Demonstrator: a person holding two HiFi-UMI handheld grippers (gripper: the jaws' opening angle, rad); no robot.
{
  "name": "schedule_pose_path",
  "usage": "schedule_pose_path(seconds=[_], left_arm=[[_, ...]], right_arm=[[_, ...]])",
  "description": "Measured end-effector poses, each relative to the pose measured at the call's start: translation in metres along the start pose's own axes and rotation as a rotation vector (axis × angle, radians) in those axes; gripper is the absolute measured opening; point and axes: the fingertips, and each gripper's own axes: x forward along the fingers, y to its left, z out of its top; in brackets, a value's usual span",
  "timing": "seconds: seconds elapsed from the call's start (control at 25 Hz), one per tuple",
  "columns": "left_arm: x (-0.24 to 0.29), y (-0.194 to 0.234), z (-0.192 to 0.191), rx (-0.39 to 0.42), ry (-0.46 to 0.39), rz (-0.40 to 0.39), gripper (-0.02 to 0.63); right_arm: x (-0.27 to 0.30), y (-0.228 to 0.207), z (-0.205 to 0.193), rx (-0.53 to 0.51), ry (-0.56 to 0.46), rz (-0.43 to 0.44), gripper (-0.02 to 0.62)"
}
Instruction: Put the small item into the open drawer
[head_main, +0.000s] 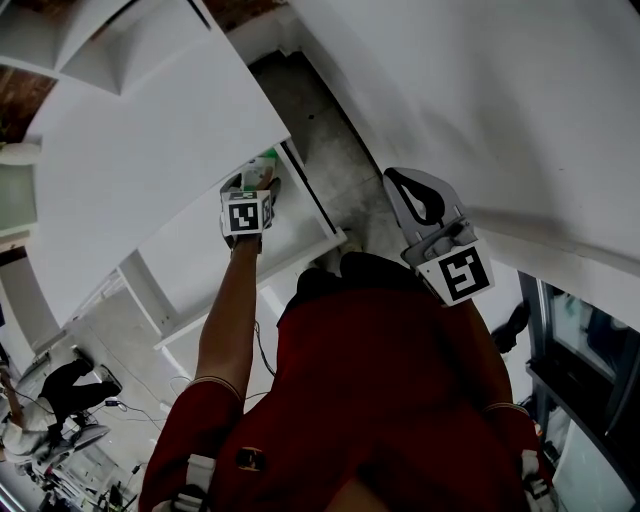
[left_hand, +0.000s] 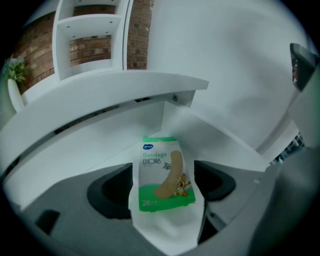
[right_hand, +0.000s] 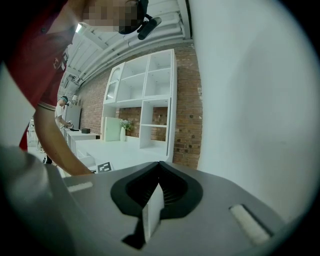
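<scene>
The left gripper hangs over the open white drawer, nose tipped down, jaws spread wide. Right between them sits the bandage packet: flat, green and white, "Bandage" printed near the top, a tan plaster strip drawn diagonally across it, a little cartoon figure at the strip's foot and "26" on the green band below. It shows against the drawer's pale floor, and neither jaw seems to press on it, though its edges run close to both. The right gripper is off to the side by the white wall, jaws pressed together on nothing.
</scene>
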Motion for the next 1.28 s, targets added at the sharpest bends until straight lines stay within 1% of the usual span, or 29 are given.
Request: schedule_pose_path(seconds=[0.16,0.32,0.52,0.64,0.76,0.88,1.08,1.24,1.28], left_arm=[[-0.022,-0.006,0.006,0.005,-0.043,-0.010,0.385],[-0.054,-0.016,0.019,0.018,-0.127,-0.027,0.347],[-0.110,-0.039,0.043,0.050,-0.272,-0.062,0.276],[-0.150,-0.055,0.058,0.070,-0.379,-0.077,0.219],[-0.187,-0.068,0.071,0.072,-0.483,-0.086,0.166],[-0.221,-0.074,0.083,0.080,-0.573,-0.078,0.120],[-0.274,-0.081,0.102,0.109,-0.710,-0.047,0.051],[-0.306,-0.085,0.114,0.122,-0.794,-0.028,0.000],[-0.312,-0.086,0.115,0.125,-0.809,-0.025,0.000]], right_arm=[[0.004,0.006,0.000,0.007,-0.009,0.022,0.012],[0.010,0.016,0.004,0.008,-0.032,0.056,0.012],[0.017,0.036,0.011,0.012,-0.063,0.106,0.012],[0.019,0.048,0.017,0.021,-0.087,0.135,0.012],[0.018,0.061,0.024,0.029,-0.111,0.167,0.012],[0.017,0.073,0.024,0.044,-0.109,0.205,0.012],[0.012,0.085,0.033,0.062,-0.137,0.221,0.012],[0.008,0.092,0.043,0.068,-0.160,0.237,0.012],[0.007,0.094,0.045,0.070,-0.165,0.241,0.012]])
